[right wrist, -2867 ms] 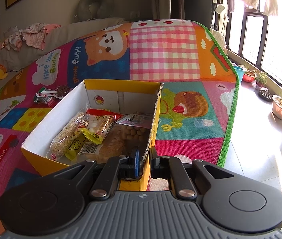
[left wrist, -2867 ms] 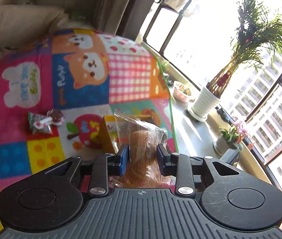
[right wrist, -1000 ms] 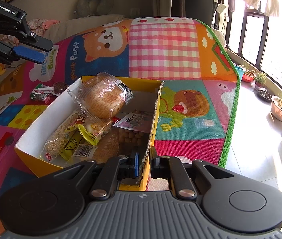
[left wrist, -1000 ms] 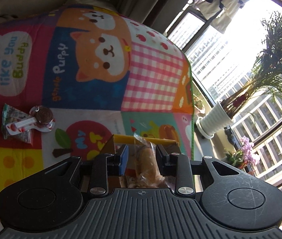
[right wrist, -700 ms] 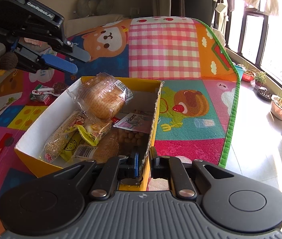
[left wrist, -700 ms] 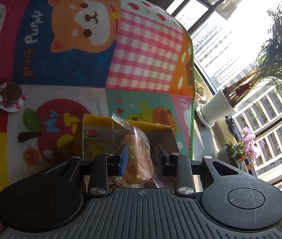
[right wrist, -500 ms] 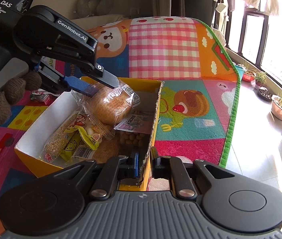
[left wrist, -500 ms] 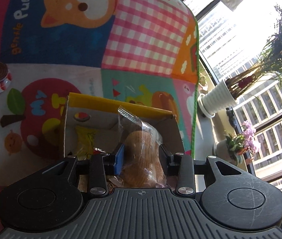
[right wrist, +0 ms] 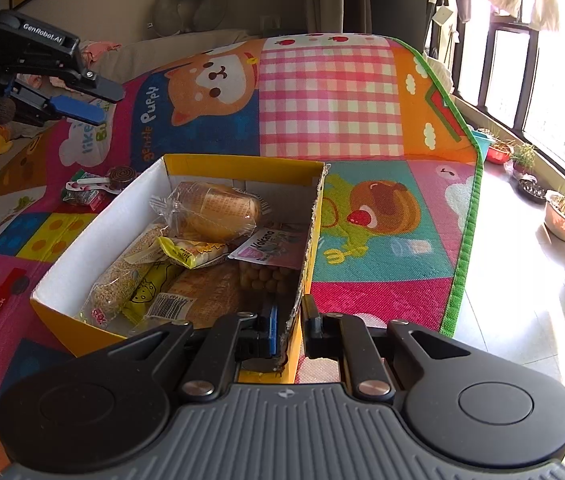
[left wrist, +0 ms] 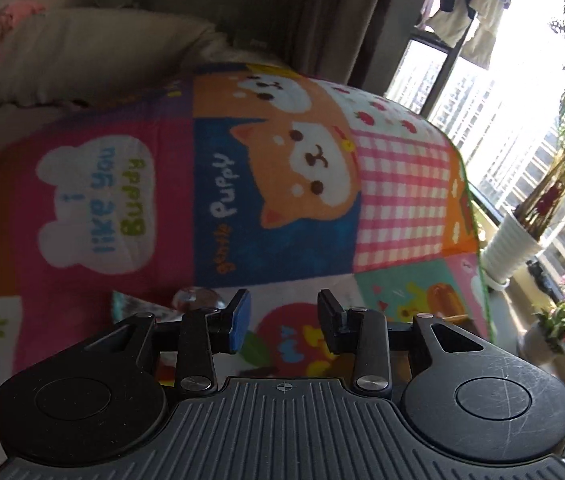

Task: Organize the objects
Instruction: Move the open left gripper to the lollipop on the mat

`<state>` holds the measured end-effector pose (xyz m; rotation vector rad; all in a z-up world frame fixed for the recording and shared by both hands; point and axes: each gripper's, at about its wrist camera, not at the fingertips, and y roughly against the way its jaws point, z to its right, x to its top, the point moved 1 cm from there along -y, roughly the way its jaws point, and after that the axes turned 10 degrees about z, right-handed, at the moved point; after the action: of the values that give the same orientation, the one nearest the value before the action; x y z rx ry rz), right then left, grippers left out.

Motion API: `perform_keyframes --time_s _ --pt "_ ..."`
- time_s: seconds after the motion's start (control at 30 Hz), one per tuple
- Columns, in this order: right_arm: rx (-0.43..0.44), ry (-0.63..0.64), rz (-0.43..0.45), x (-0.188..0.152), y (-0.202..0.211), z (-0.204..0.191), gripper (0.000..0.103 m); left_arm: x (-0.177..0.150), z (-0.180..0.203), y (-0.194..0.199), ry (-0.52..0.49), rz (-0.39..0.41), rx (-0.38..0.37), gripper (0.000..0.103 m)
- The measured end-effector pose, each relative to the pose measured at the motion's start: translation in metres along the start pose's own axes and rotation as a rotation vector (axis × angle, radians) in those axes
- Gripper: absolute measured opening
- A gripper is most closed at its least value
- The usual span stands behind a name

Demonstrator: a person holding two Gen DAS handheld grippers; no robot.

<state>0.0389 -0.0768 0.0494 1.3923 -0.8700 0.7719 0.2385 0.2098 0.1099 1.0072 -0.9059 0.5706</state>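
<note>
A yellow cardboard box [right wrist: 242, 162] with white inner walls sits on the play mat, holding several snack packets. A bagged bread roll [right wrist: 218, 212] lies on top of them near the far end. My right gripper [right wrist: 291, 326] is shut on the box's near right wall. My left gripper [right wrist: 106, 103] hovers up and to the left of the box, open and empty. In the left wrist view the left gripper [left wrist: 284, 304] points at the mat with nothing between its blue pads. A spiral chocolate lollipop [right wrist: 121, 174] and a small green-red packet [right wrist: 82, 196] lie on the mat left of the box.
The colourful play mat [right wrist: 322, 92] ends in a green border, with a tiled floor [right wrist: 522, 300] on its right. Potted plants [right wrist: 564, 216] line the window sill. A beige sofa cushion [left wrist: 94, 52] lies behind the mat. A white plant pot [left wrist: 510, 248] stands by the window.
The left gripper let go of the bagged bread roll, which now lies in the box, and drew back up and to the left. The right gripper kept its hold on the box.
</note>
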Motion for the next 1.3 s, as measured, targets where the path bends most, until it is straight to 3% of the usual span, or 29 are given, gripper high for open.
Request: perform_keyframes --time_s 0.1,0.27,0.53,0.6,0.7,0.8,0.9,0.97,1.0,1.1,1.2,1.3 --pt "-0.001 0.000 -0.001 0.000 0.000 0.000 0.013 -0.025 -0.017 0.003 -0.148 -0.033 0.093 0.040" --pt "-0.001 0.007 -0.004 0.001 -0.001 -0.001 0.013 -0.075 -0.021 0.006 -0.289 -0.143 0.107 0.040" --pt "-0.006 0.018 -0.010 0.002 0.000 -0.003 0.013 -0.116 -0.005 -0.004 -0.342 -0.276 -0.034 0.040" --pt "-0.005 0.018 -0.011 0.002 0.000 -0.003 0.013 -0.121 0.004 -0.001 -0.399 -0.245 -0.045 0.035" --pt "-0.004 0.019 -0.012 0.002 -0.001 -0.003 0.013 -0.119 0.009 -0.002 -0.400 -0.271 -0.079 0.031" --pt "-0.004 0.017 -0.012 0.002 -0.001 -0.003 0.013 -0.122 0.020 -0.002 -0.474 -0.279 -0.116 0.030" --pt "-0.003 0.010 -0.010 0.001 0.000 -0.002 0.013 -0.127 0.033 0.002 -0.557 -0.288 -0.162 0.016" --pt "-0.002 0.007 -0.009 0.001 0.000 -0.002 0.013 -0.126 0.037 0.002 -0.567 -0.308 -0.189 0.016" --pt "-0.002 0.007 -0.009 0.001 0.000 -0.002 0.013 -0.124 0.038 0.001 -0.558 -0.315 -0.201 0.023" --pt "-0.002 0.009 -0.011 0.001 0.000 -0.002 0.013 -0.104 0.037 -0.003 -0.579 -0.219 -0.135 0.025" --pt "-0.001 0.012 -0.012 0.002 -0.001 -0.002 0.013 -0.067 0.025 -0.016 -0.534 -0.122 -0.047 0.023" --pt "-0.002 0.013 -0.012 0.002 -0.001 -0.002 0.013 -0.049 0.020 -0.042 -0.606 -0.147 0.004 0.024"
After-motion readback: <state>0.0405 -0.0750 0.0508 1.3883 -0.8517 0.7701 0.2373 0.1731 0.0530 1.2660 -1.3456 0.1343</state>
